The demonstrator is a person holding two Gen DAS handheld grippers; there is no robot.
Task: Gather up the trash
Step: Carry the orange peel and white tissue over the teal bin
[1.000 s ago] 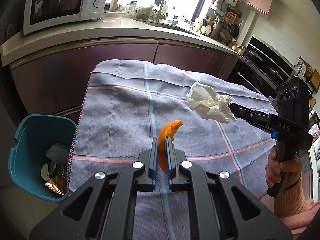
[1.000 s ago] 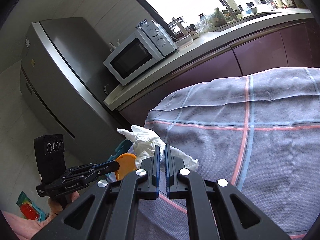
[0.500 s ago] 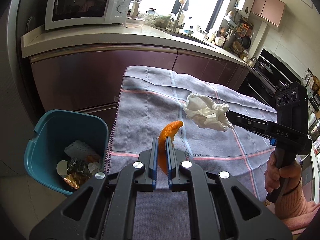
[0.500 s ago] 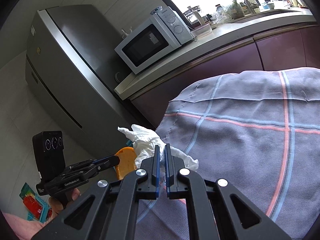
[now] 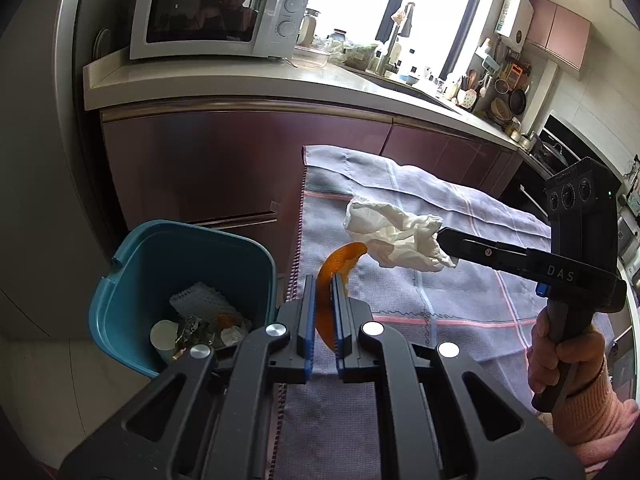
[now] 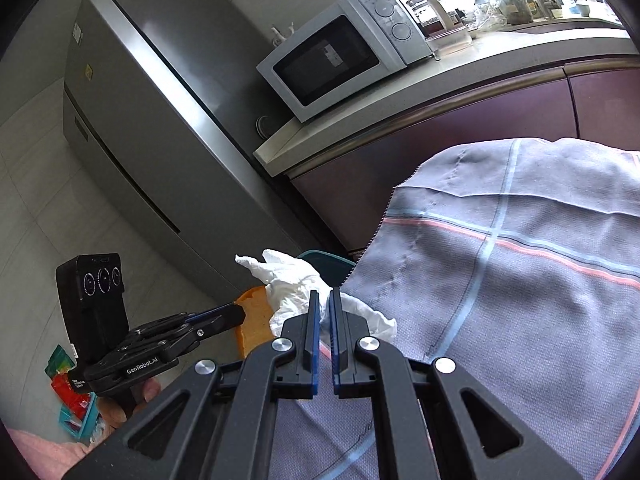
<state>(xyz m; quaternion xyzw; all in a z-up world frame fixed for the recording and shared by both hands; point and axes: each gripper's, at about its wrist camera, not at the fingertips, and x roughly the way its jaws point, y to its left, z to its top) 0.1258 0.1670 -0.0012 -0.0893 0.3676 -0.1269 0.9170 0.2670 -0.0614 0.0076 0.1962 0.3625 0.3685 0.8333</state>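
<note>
The bin (image 5: 182, 280) stands left of the cloth-covered table (image 5: 460, 300), seemingly before the cabinets (image 5: 240, 160).

Daylight floods in from the window (image 5: 352, 4) far ahead of the fingers, blown out to pure white in both views. Countertop (image 5: 248, 76) carries soft glare; fridge (image 6: 132, 92) shows a bright streak. Strong fisheye bending plus dark vignette at the corners. Both sharp, shadows soft under the cabinets (image 5: 224, 168).
</note>
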